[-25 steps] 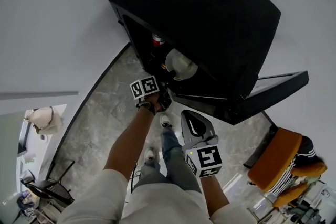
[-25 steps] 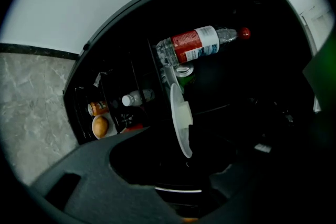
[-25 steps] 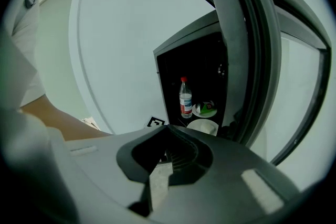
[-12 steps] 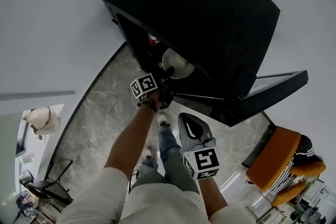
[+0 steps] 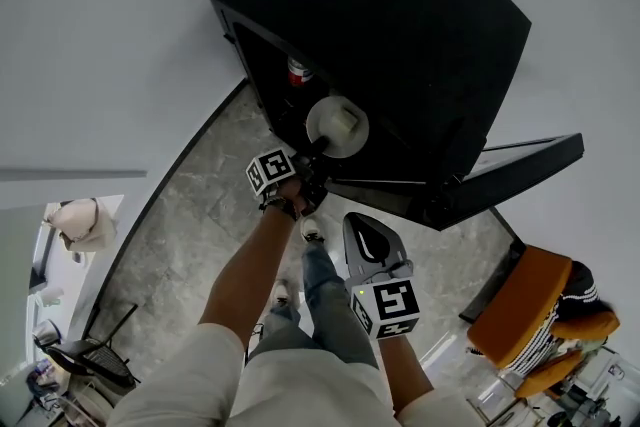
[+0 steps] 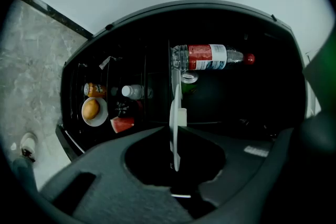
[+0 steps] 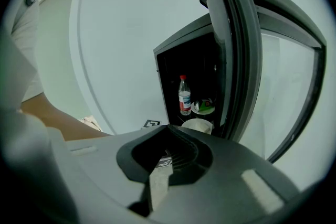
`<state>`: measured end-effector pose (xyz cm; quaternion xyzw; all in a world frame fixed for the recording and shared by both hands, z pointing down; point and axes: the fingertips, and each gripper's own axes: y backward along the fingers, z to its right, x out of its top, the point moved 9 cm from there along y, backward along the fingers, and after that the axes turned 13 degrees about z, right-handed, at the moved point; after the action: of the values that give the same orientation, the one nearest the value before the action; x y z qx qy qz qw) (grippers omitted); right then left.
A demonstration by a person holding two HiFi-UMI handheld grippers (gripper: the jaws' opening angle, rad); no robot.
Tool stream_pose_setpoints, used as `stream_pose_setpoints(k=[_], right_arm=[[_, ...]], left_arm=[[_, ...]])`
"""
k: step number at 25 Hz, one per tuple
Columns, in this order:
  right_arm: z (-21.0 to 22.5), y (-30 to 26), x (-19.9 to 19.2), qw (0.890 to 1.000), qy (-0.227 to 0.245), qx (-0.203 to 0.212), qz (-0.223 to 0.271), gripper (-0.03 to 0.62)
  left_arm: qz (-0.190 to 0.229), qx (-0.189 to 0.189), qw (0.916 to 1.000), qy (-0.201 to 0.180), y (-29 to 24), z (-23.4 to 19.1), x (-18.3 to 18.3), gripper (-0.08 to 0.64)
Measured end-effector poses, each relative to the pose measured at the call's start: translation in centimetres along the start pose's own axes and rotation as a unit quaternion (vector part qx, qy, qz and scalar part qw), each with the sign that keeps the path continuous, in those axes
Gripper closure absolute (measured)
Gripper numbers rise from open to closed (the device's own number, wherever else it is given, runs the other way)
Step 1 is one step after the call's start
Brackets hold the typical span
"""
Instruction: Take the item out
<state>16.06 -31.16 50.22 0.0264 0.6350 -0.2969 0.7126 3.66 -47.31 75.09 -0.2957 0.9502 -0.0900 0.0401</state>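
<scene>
**A:** Left claw?

**B:** The left gripper (image 5: pixel 316 151) is narrow and closing. The rim of the white plate (image 5: pixel 322 131) is between its jaws, and they are pressing on it. The plate is at the mouth of the black fridge (image 5: pixel 400 25), tilted face-up, with a pale block (image 5: pixel 348 118) on it.

**A:** What does its own view add?

**B:** There the plate is edge-on, a thin white line. Far behind it is a red-capped bottle (image 6: pixel 207 56). To the left are a bowl (image 6: pixel 85 118) with something orange in it, maybe fruit, an orange can (image 6: pixel 94 89), a white-capped bottle (image 6: pixel 134 92) and a red wedge (image 6: pixel 122 124). The head view shows only the red-capped bottle's top; the fridge roof covers the others.

**A:** Right claw?

**B:** The right gripper (image 5: pixel 360 225) has its jaws together with nothing in them. It is low and near, well apart from the fridge, over the person's legs. Its own view shows the red-capped bottle upright on a shelf, just beside a dish with something green (image 7: pixel 203 107).

**A:** Anything in the way?

**B:** The open door (image 5: pixel 520 165) swings out on the right. In the right gripper view its thick edge cuts off the right of the interior. An orange chair (image 5: pixel 530 305) stands near right on the marble floor (image 5: pixel 190 215).
</scene>
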Motion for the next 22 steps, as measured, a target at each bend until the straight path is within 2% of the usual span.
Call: stream_pose_setpoints(k=[8,15,22], right_arm=[[-0.9,1.4,0.7,1.000,0.007,-0.006,0.017,0.586],[-3.2,2.6,2.4,0.999,0.018,-0.003,0.046,0.586],[-5.9,4.6,3.6,0.997,0.031,-0.006,0.072,0.586]], left_arm=[[0.026,-0.026,0.9992,0.017,4.5,2.5,0.2,0.541],[0.052,-0.041,0.9977,0.014,10.7,7.5,0.3,0.541],[0.076,-0.028,0.9967,0.003,19.1,11.2,-0.2,0.541]])
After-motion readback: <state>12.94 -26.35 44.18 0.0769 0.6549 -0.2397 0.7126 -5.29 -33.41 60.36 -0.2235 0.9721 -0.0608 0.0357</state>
